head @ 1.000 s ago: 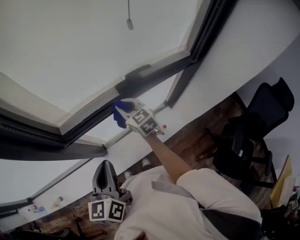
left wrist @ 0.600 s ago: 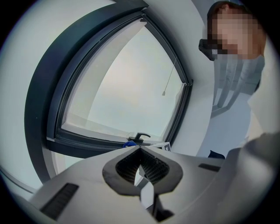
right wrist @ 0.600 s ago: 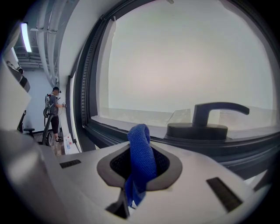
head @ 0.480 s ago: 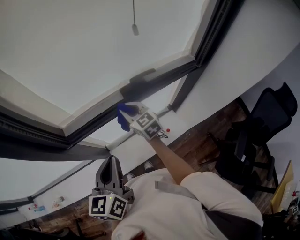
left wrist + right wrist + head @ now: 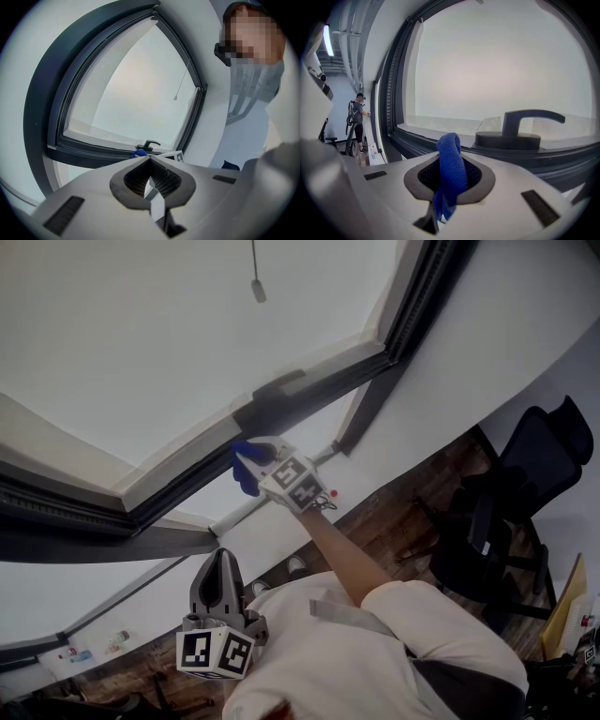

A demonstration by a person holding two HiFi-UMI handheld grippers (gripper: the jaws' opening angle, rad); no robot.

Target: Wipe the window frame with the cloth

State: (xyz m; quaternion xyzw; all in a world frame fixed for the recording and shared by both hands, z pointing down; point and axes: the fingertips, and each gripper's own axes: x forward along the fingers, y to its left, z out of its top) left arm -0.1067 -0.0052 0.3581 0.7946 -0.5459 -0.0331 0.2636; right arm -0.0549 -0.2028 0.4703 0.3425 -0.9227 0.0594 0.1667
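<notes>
A blue cloth (image 5: 243, 470) is pinched in my right gripper (image 5: 251, 458), which is raised to the dark window frame (image 5: 319, 381) just below the black window handle (image 5: 277, 385). In the right gripper view the cloth (image 5: 451, 176) sticks up out of the shut jaws of that gripper (image 5: 449, 155), with the handle (image 5: 520, 129) and the frame's lower rail (image 5: 412, 140) close ahead. My left gripper (image 5: 218, 561) hangs low near the person's chest, jaws together and empty. Its own view shows that gripper (image 5: 150, 158) pointing up at the window from farther back.
A blind cord with a weight (image 5: 258, 289) hangs in front of the pane. A white sill and wall (image 5: 281, 531) run below the frame. A black office chair (image 5: 506, 502) stands on the wooden floor at the right. Another person (image 5: 358, 119) stands far off along the wall.
The right gripper stays with the cloth at the frame below the handle, shifting only slightly. The left gripper has risen a little.
</notes>
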